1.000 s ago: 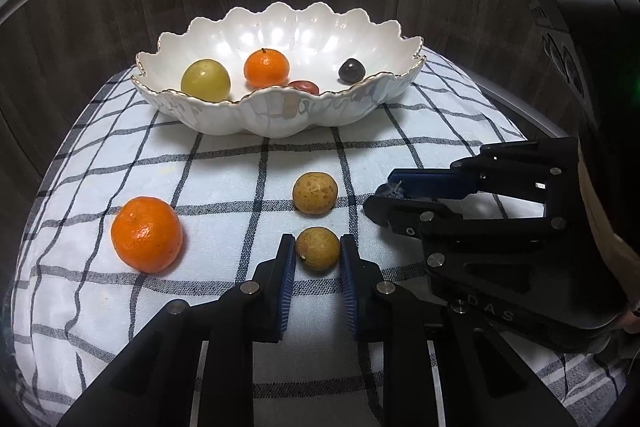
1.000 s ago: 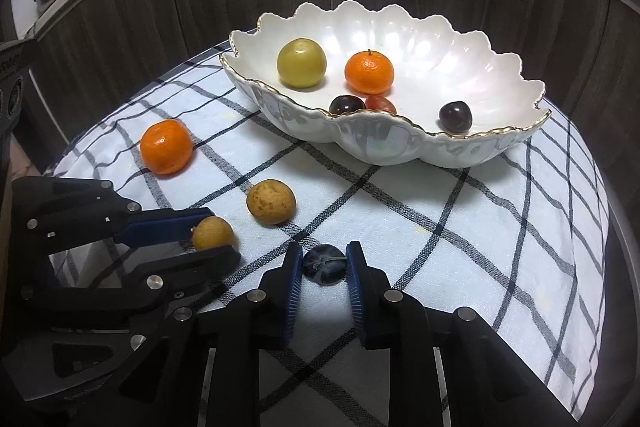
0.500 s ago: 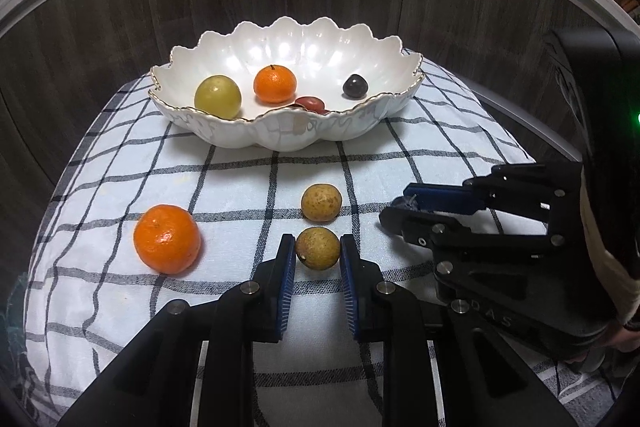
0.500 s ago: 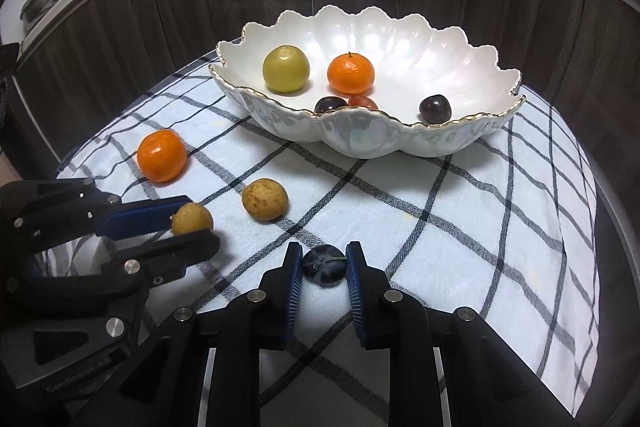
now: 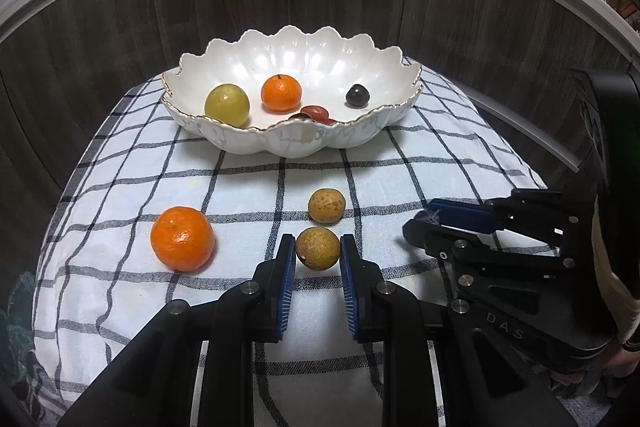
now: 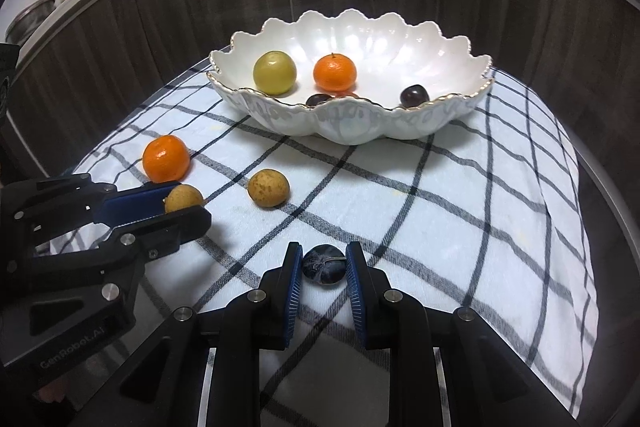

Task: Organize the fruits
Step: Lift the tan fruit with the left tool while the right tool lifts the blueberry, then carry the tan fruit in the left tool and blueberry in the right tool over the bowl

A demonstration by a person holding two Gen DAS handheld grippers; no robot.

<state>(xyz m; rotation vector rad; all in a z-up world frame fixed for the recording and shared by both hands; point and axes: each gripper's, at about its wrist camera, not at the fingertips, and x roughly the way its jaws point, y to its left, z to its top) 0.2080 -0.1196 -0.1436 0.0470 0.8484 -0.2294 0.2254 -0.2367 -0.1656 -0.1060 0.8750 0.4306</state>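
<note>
My left gripper [image 5: 318,247] is shut on a small brown round fruit [image 5: 318,248], its blue pads pressing both sides, low over the checked cloth [image 5: 248,187]. From the right wrist view the same left gripper [image 6: 182,205] grips that fruit [image 6: 183,198] at the left. My right gripper [image 6: 324,261] is shut on a dark blue wrinkled fruit [image 6: 324,264]; its fingers [image 5: 460,219] hide that fruit in the left wrist view. A second brown fruit [image 5: 327,205] and a mandarin [image 5: 182,238] lie loose on the cloth.
A white scalloped bowl [image 5: 280,143] stands at the back of the cloth and holds a yellow-green fruit [image 5: 227,105], a mandarin [image 5: 281,93], a red fruit [image 5: 315,112] and a dark one [image 5: 357,95]. Dark wood panels curve behind. The cloth falls away at the sides.
Both grippers keep their hold on their fruits. The bowl now sits lower and a little smaller in both views, and the right wrist view has rolled slightly.
</note>
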